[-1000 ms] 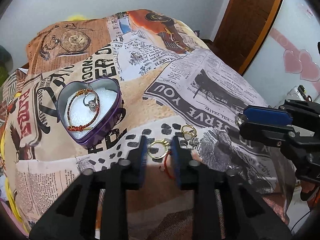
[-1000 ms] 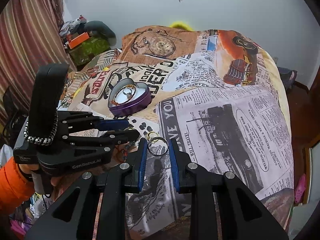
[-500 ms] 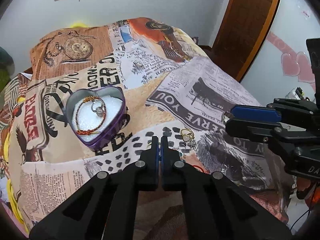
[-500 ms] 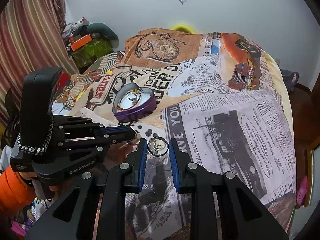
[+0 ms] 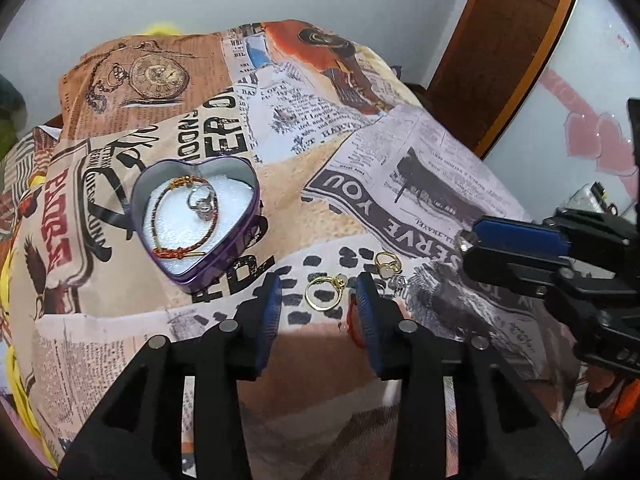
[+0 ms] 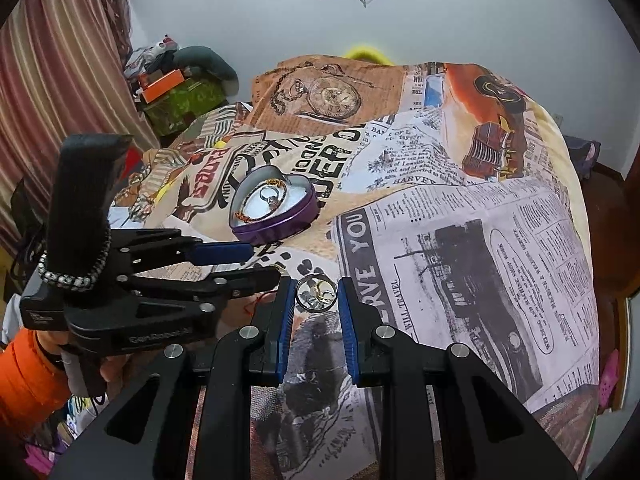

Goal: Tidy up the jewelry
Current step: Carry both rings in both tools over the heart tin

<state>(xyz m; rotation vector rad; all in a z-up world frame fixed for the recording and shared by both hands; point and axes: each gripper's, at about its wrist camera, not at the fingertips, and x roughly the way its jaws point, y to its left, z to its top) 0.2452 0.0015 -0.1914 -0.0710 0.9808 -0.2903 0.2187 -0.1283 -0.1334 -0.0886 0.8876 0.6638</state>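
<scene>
A gold ring [image 5: 321, 294] lies on the printed bedspread between the fingers of my left gripper [image 5: 319, 303], whose jaws are opening and do not press on it. Up and to the left sits a purple heart-shaped tin [image 5: 224, 258] that holds a red-and-gold bracelet [image 5: 181, 254] and a silver ring [image 5: 203, 202]. My right gripper [image 6: 315, 300] is shut on a plain silver ring [image 6: 316, 291] held just above the cloth. That gripper [image 5: 468, 245] juts in from the right in the left wrist view. The tin [image 6: 280, 229] lies beyond both grippers.
Another gold ring with a pale stone [image 5: 387, 264] and a small silver piece [image 5: 399, 280] lie right of the left fingers, with a red cord [image 5: 351, 322] beneath. Clutter [image 6: 176, 92] is piled by the curtain at far left. A wooden door [image 5: 500, 40] stands at right.
The left jaws closed fully half a second ago and have opened again, with the gold ring still lying on the cloth between them. The right gripper has kept still with its silver ring.
</scene>
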